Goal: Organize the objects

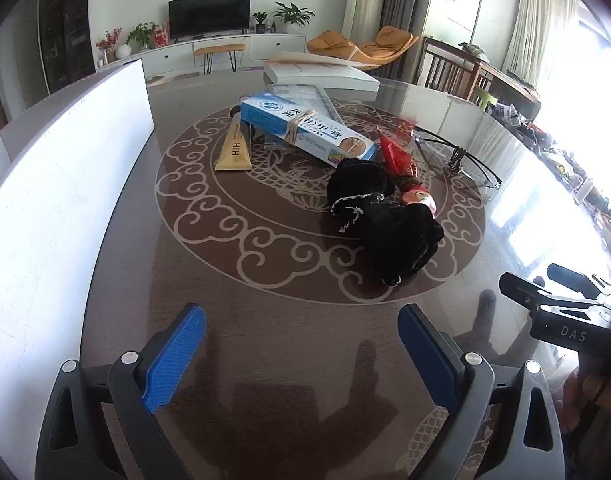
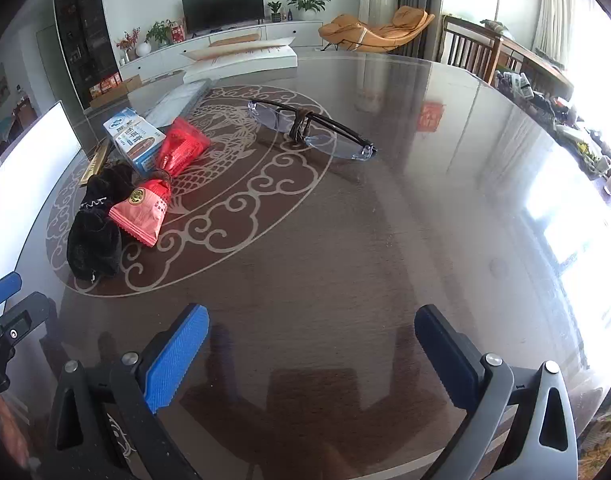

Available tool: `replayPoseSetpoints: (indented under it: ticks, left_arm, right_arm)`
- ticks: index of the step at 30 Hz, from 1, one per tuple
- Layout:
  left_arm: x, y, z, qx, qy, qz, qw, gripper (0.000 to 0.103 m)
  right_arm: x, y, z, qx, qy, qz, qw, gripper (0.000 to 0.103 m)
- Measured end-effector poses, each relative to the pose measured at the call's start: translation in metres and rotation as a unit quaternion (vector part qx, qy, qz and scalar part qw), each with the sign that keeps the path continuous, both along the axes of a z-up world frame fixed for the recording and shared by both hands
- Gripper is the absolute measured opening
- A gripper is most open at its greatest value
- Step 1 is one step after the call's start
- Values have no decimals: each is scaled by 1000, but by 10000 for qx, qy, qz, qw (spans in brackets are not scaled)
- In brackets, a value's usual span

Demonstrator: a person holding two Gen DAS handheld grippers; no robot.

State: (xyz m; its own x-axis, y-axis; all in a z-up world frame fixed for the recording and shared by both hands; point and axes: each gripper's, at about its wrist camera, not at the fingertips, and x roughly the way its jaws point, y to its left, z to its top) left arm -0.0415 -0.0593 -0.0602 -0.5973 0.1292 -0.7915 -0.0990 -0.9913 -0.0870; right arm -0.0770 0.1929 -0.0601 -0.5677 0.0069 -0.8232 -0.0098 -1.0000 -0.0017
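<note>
Both grippers hang over the near edge of the dark glass-topped table (image 2: 385, 220) with nothing in them: the left gripper (image 1: 301, 356) has its blue pads spread wide, same deal with the right gripper (image 2: 311, 360), just bare tabletop between the jaws. The clutter sits further in on the round swirl pattern: a blue and white box (image 1: 305, 130) bound with a rubber band, a gold tube (image 1: 234, 152) beside it, a black velvet pouch (image 1: 385, 216), a red snack packet (image 2: 143, 210) touching the pouch, and glasses (image 2: 313, 130) off to the right, apart from the heap.
</note>
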Motion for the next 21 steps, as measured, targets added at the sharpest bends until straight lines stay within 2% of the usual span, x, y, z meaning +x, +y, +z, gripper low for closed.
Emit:
replayPoseSetpoints:
  ticks: [4, 11, 14, 21]
  left_arm:
    - [-6, -4, -7, 48, -88, 43, 9999, 98]
    - [-8, 0, -11, -223, -70, 66, 9997, 98]
    - [-10, 7, -13, -485, -95, 71, 9988, 99]
    - [-11, 7, -14, -492, -114, 74, 9987, 103]
  right_arm:
    - [-2, -3, -5, 70, -95, -28, 9999, 103]
    - [0, -3, -6, 55, -17, -76, 10000, 103]
    - [1, -3, -5, 54, 10, -91, 9999, 103]
    - [1, -4, -4, 58, 35, -120, 9999, 103]
